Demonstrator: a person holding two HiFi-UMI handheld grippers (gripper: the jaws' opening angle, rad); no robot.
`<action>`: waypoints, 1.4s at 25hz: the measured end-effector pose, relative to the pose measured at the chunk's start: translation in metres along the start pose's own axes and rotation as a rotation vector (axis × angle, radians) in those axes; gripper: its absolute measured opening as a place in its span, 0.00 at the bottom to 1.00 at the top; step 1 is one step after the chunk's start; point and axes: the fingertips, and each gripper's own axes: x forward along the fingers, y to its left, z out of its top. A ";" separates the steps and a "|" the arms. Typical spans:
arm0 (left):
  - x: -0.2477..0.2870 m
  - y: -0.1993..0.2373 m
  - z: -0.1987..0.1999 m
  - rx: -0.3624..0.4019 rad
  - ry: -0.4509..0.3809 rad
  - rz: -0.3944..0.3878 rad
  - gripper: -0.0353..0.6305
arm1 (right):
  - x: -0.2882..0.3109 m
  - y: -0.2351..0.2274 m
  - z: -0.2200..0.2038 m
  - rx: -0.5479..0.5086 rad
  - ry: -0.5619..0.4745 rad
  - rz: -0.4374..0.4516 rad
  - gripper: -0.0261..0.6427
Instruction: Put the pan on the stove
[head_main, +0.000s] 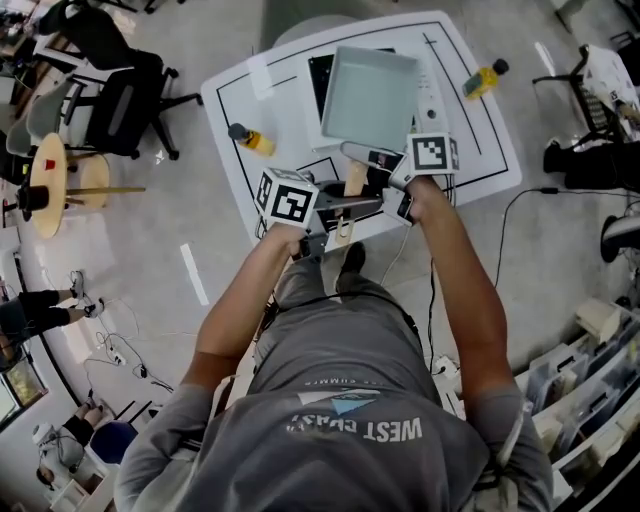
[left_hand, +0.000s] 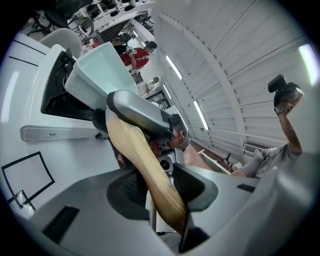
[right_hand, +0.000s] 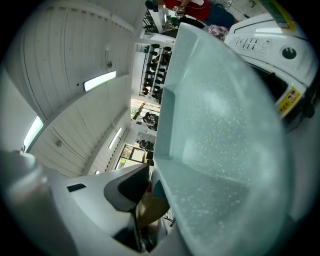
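Head view: our left claw (left_hand: 160, 194) clamps the wooden handle (left_hand: 142, 165) of the pan (head_main: 370, 95), our right claw (right_hand: 152, 192) its rim, above the counter (head_main: 470, 110).

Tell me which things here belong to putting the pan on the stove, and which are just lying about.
Job in hand:
- pan
- its wooden handle, gripped by the left claw
- right claw, at the pan's wall
- stove

Lying about:
- near yellow bottle
- far yellow bottle
- office chair
- round wooden table
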 end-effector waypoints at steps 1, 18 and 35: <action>0.000 0.003 0.001 -0.006 -0.001 -0.001 0.26 | 0.001 -0.005 0.001 0.004 0.004 -0.009 0.27; -0.004 0.042 0.010 -0.067 -0.008 -0.019 0.26 | 0.022 -0.039 0.014 0.056 0.027 -0.036 0.27; 0.001 0.062 0.022 -0.110 -0.045 -0.032 0.26 | 0.027 -0.056 0.027 0.082 0.051 -0.031 0.30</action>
